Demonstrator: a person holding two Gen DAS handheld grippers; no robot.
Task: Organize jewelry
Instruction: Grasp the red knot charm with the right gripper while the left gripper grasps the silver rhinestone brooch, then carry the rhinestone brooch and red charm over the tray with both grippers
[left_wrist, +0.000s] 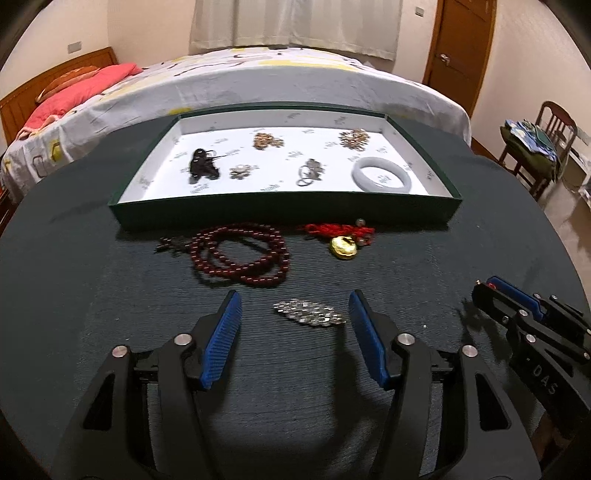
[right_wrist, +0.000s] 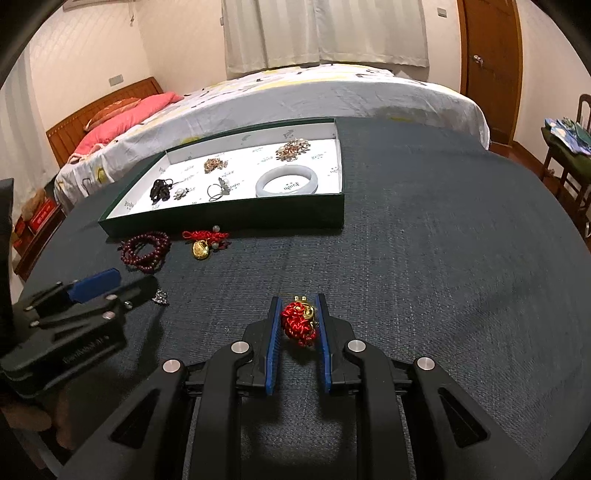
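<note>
My left gripper (left_wrist: 294, 306) is open, its blue fingers on either side of a silver rhinestone brooch (left_wrist: 309, 312) on the dark table. My right gripper (right_wrist: 298, 307) is shut on a red knotted cord charm with a gold piece (right_wrist: 298, 322). A green tray with a white inside (left_wrist: 280, 212) holds several pieces: a black item (left_wrist: 202, 165), brooches (left_wrist: 354, 138) and a pale jade bangle (left_wrist: 381, 174). In front of it lie a dark red bead necklace (left_wrist: 240, 254) and a red cord with a gold bell (left_wrist: 343, 247).
A bed (left_wrist: 258, 77) stands just behind the table. A chair with clothes (left_wrist: 535, 144) is at the right, a wooden door (left_wrist: 461, 48) behind it. The table (right_wrist: 443, 258) is covered in dark textured cloth. My left gripper also shows in the right wrist view (right_wrist: 125, 288).
</note>
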